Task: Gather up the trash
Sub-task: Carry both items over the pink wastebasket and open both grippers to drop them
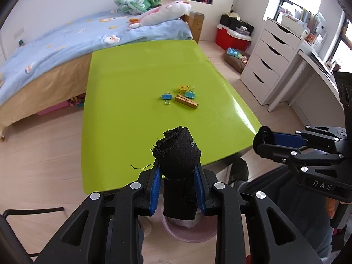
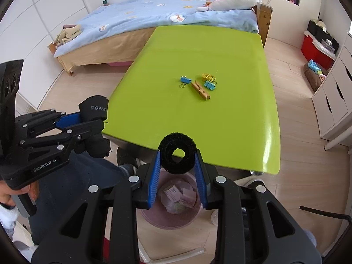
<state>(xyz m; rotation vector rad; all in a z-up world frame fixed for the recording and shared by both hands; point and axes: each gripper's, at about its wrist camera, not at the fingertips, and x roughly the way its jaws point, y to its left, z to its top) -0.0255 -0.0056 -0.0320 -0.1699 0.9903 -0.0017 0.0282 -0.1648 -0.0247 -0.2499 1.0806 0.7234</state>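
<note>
Right wrist: my right gripper (image 2: 177,161) clamps a velcro roll (image 2: 177,158) above the bin (image 2: 147,216); left gripper (image 1: 178,171) clamps a black strap (image 1: 179,154). Next, release both over the bin.

Both fisheye views look forward and down along their own tongs from just off the near edge of the green worktop (image 1: 136,83), facing the bed (image 1: 66,41). The left camera sits left of the right one; each catches the other's tongs at its side. Both share the worktop, bed and pink bin (image 2: 198,211) below.
</note>
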